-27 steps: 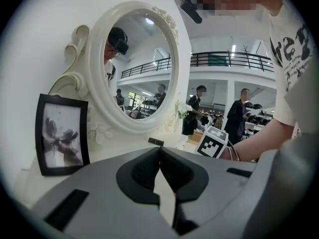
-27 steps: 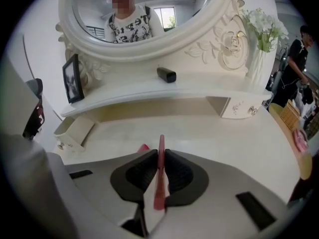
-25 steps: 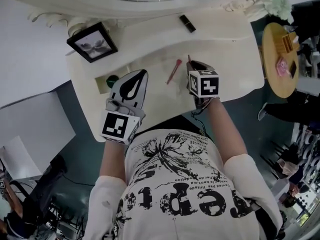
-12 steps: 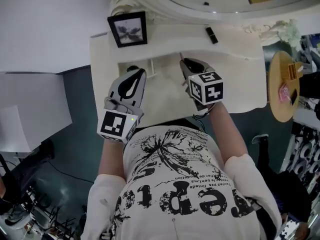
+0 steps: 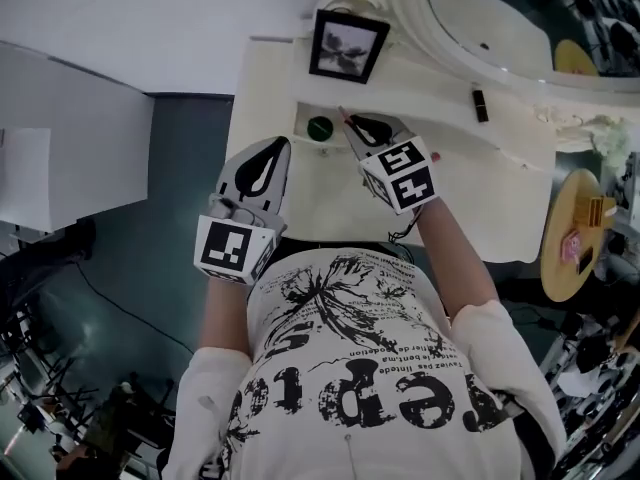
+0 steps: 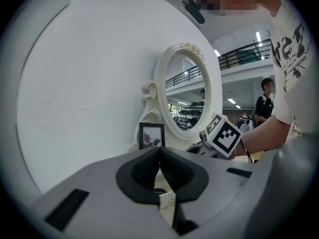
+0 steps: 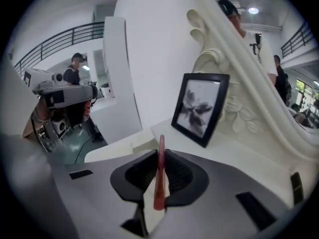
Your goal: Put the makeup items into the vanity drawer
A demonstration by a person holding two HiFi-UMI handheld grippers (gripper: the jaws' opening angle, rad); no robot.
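Pinching a thin pink pencil (image 7: 159, 178) in the right gripper (image 7: 160, 169), jaws nearly together on it, tip poking out at the edge of the open drawer (image 5: 303, 130), a green jar (image 5: 320, 127) lying inside. Hanging the left gripper (image 6: 160, 159) near the vanity's (image 5: 470, 183) front edge, jaws pressed together on nothing. Noting a black lipstick (image 5: 480, 103) lying well apart by the mirror (image 5: 480, 28) and a picture frame (image 5: 347, 46) standing behind the drawer.

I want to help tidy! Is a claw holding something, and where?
The right claw pinches a thin pink makeup stick along its middle, with the tip poking out in front. The left claw is shut and empty.
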